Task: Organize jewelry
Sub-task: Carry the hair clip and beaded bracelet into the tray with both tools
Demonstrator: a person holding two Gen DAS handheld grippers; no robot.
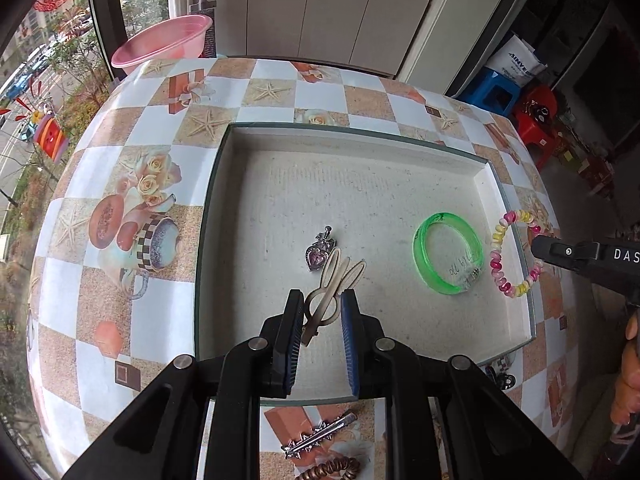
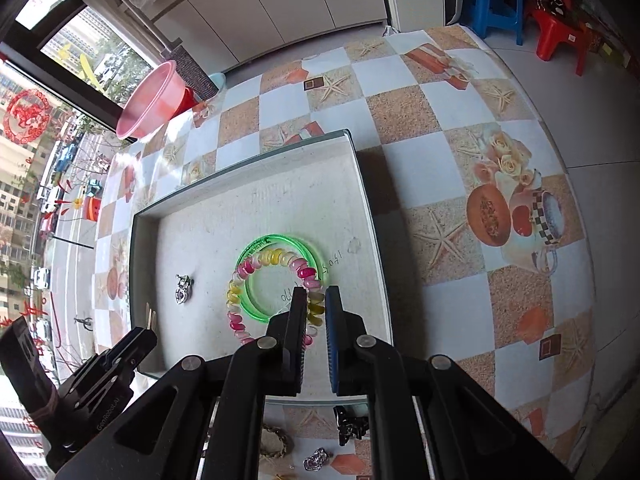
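A shallow white tray (image 1: 360, 140) sits on the tiled table. In it lie a beige hair clip (image 1: 336, 280), a heart pendant (image 1: 318, 254) and a green bangle (image 1: 448, 258). My left gripper (image 1: 320, 308) is open, its fingers on either side of the beige clip's near end. My right gripper (image 2: 316, 304) is shut on a pink and yellow spiral bracelet (image 2: 272, 258) and holds it over the green bangle (image 2: 280, 240) at the tray's right side. The bracelet also shows in the left wrist view (image 1: 504, 252).
Loose pieces lie on the table in front of the tray: a silver star clip (image 1: 320, 436), a brown coil hair tie (image 1: 332, 470), a braided ring (image 2: 276, 442), a dark clip (image 2: 352, 426) and a silver charm (image 2: 316, 458). A pink basin (image 1: 164, 42) stands at the far left.
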